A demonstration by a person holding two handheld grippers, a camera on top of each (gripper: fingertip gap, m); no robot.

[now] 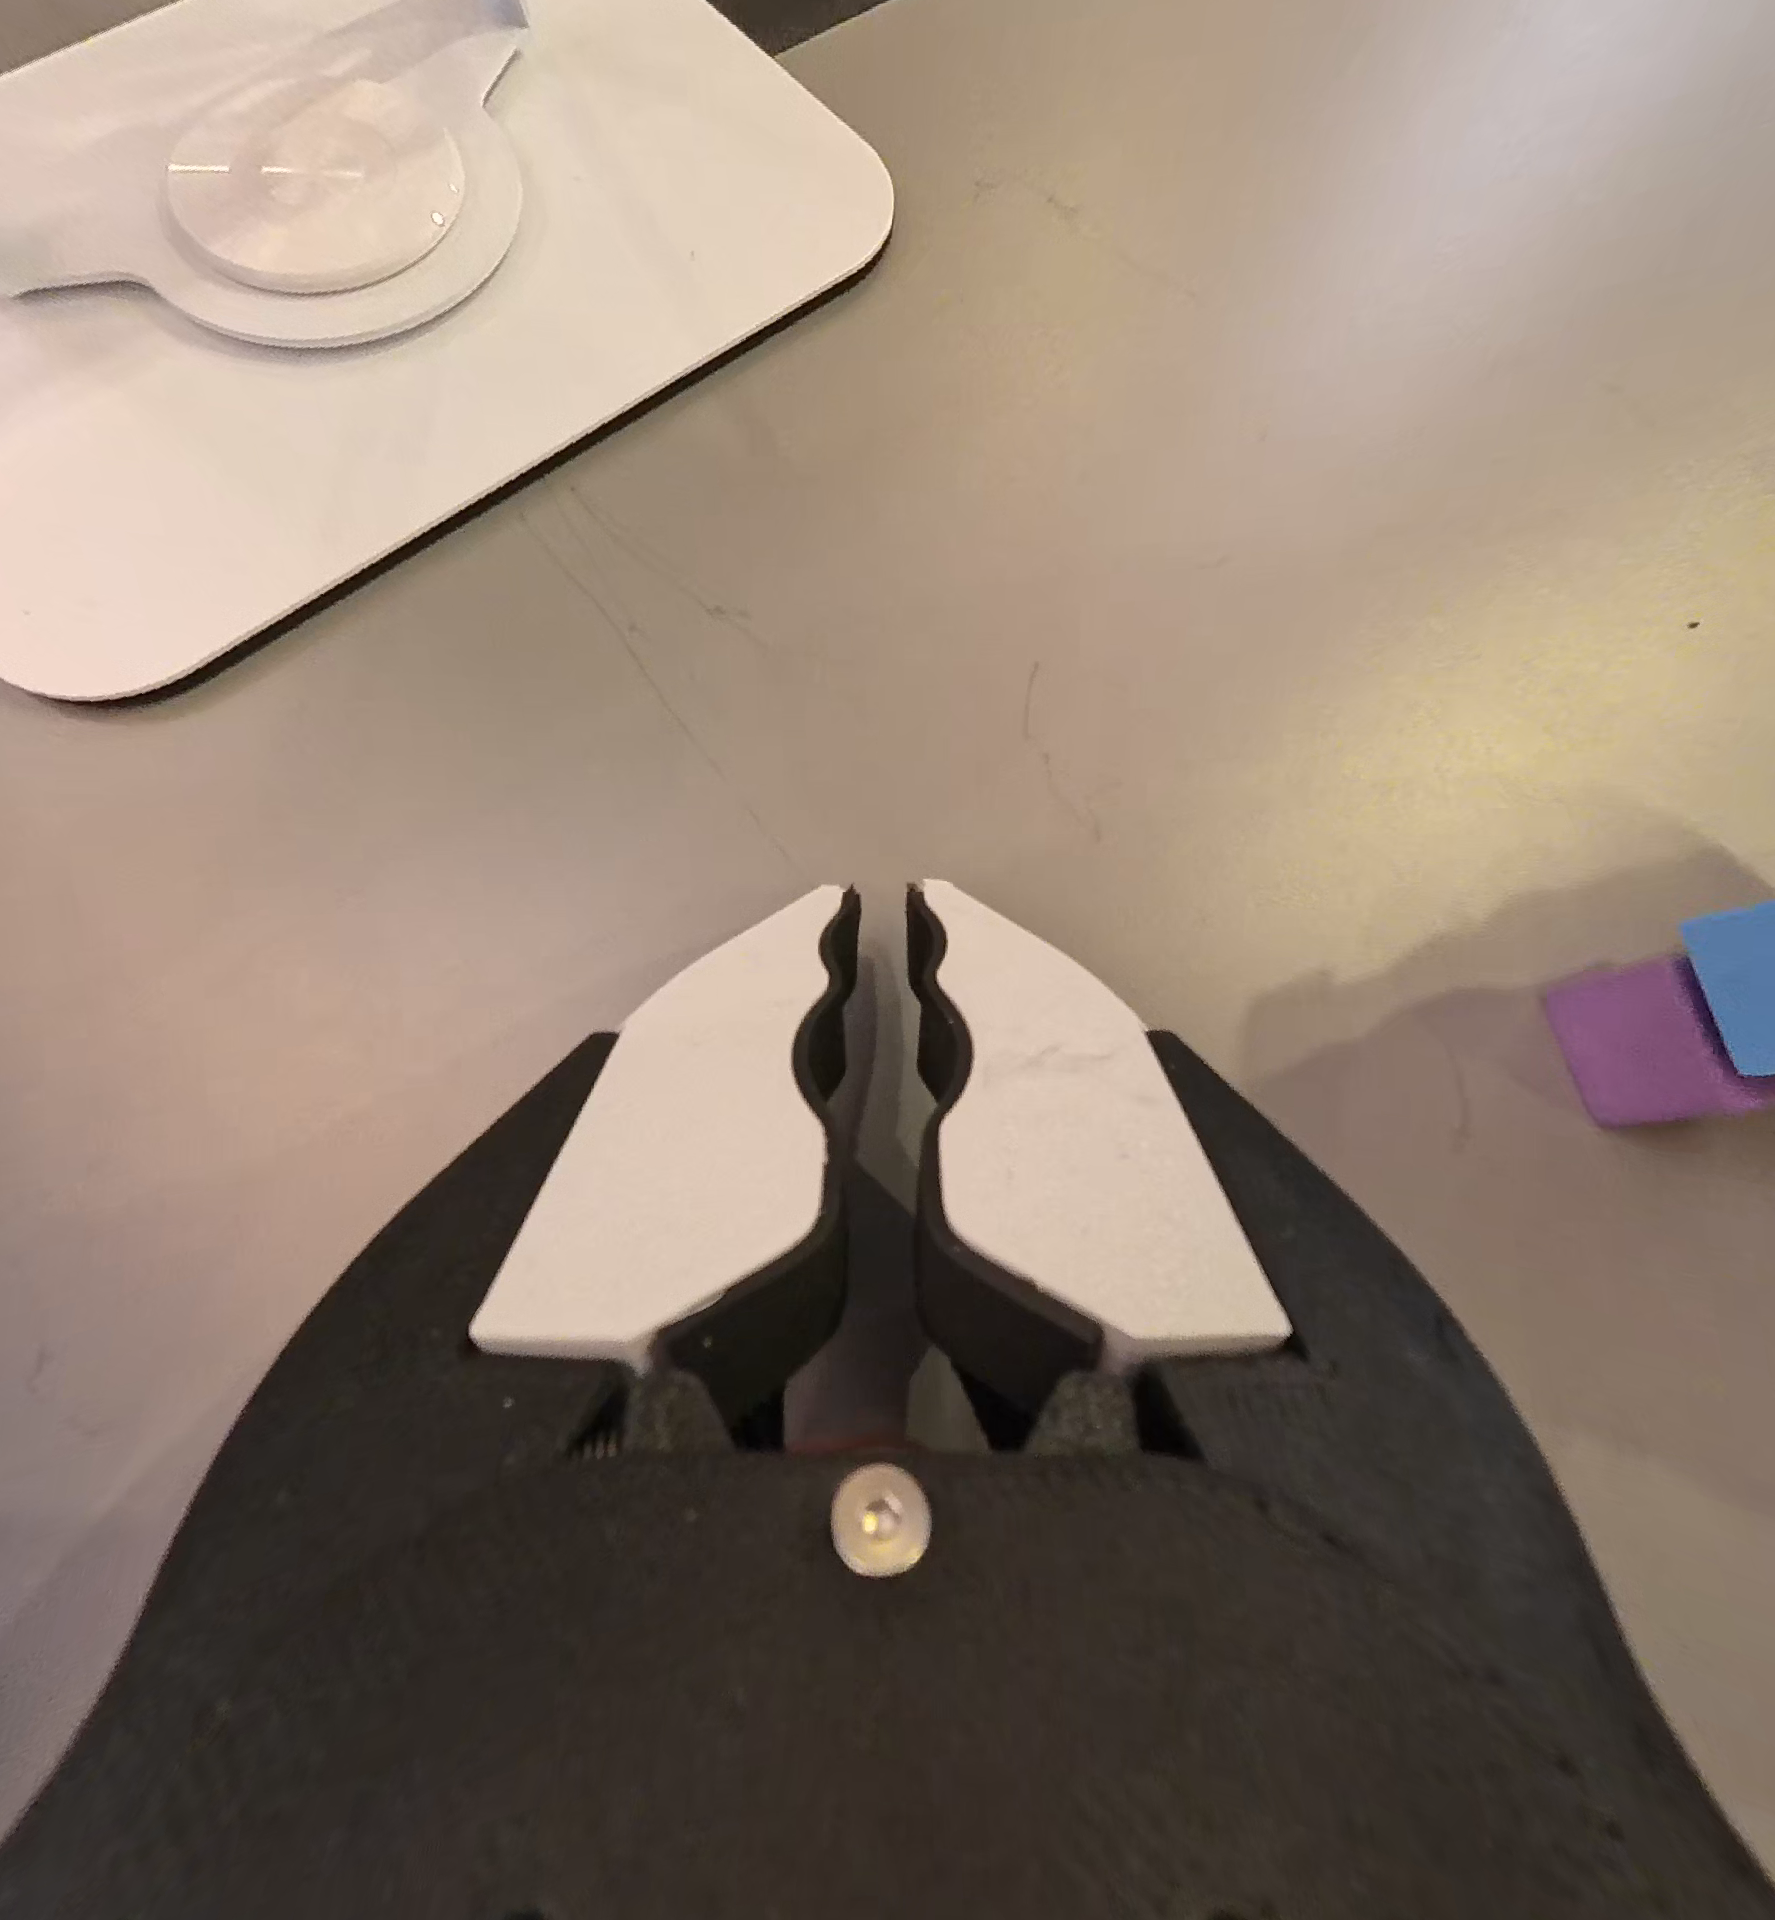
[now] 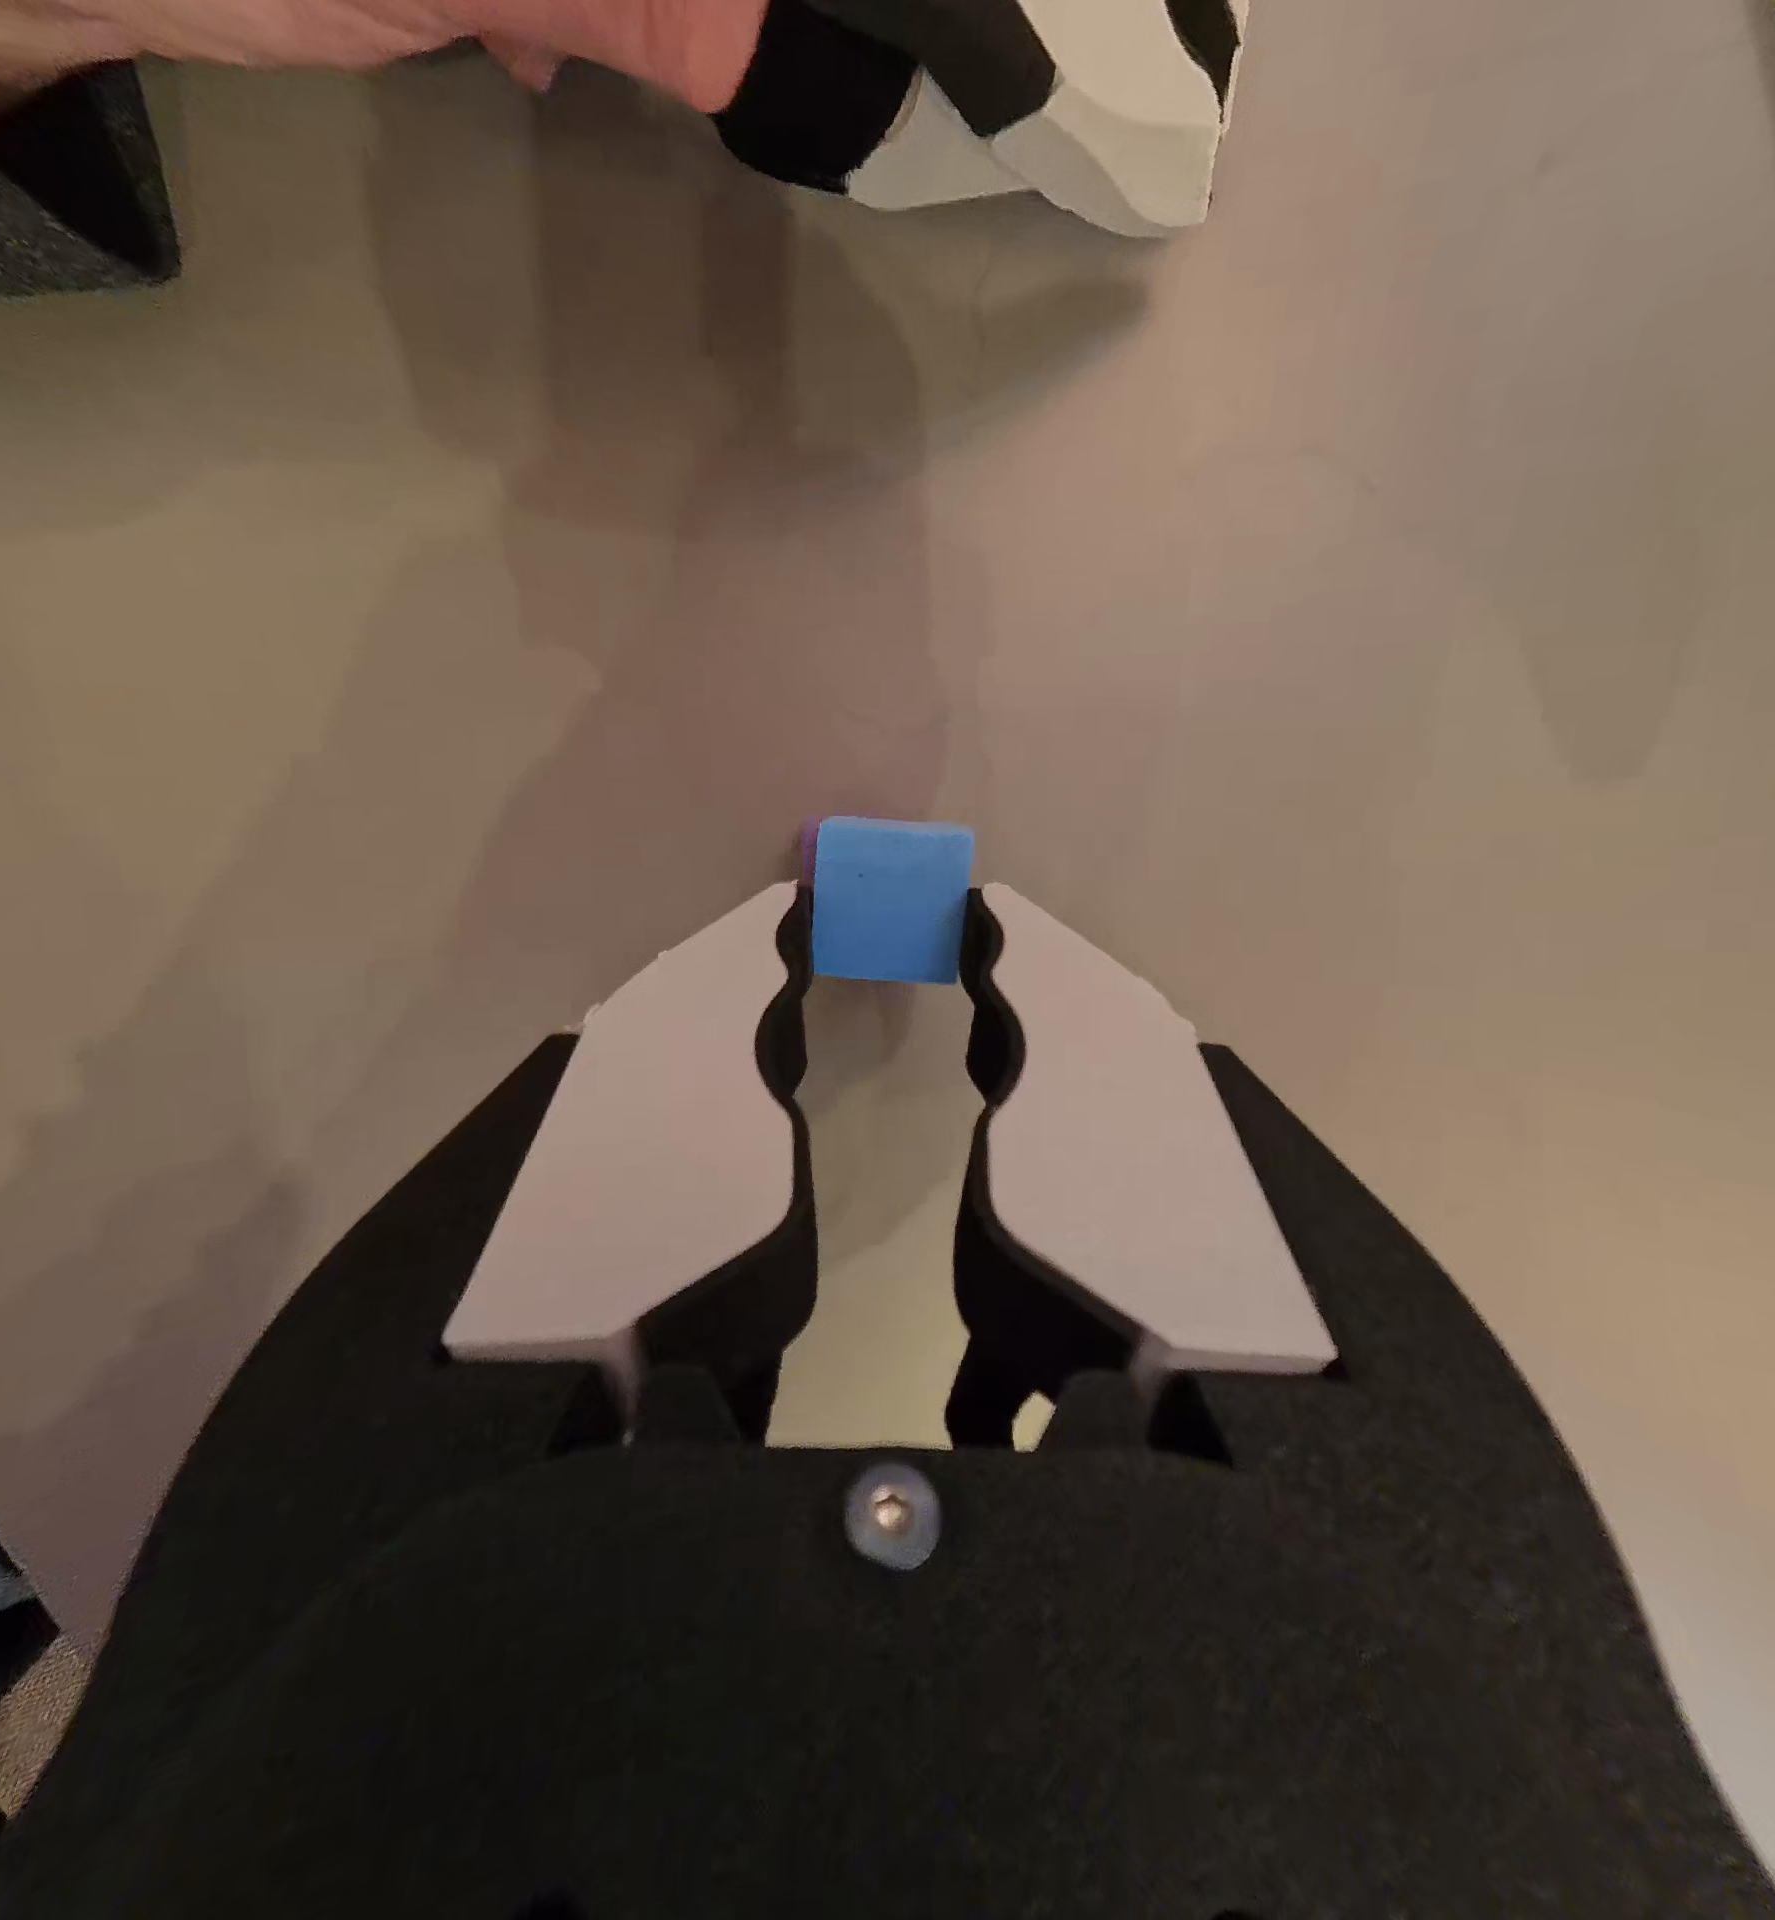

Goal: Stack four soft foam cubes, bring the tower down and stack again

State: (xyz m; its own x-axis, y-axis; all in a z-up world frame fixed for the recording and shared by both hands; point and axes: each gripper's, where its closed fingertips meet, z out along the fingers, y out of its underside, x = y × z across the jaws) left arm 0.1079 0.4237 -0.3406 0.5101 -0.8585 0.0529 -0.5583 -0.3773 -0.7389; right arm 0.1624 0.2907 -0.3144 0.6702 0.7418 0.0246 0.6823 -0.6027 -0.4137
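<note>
Right now the right tongs (image 2: pixel 888 914) pinch a blue foam cube (image 2: pixel 888 899), both dark pads pressed against its left and right sides, probably so the flat top and bottom stay free for stacking. It sits over a purple cube (image 2: pixel 808 847) on the grey counter (image 2: pixel 1382 727), nearly hiding it; whether the two touch is unclear. A cube has no long axis; its broad face points up toward the camera, edges roughly square to the tongs. The left tongs (image 1: pixel 878 894) are nearly together with a narrow slit, holding nothing, parked left of the cubes, near a white board (image 1: pixel 654 312).
</note>
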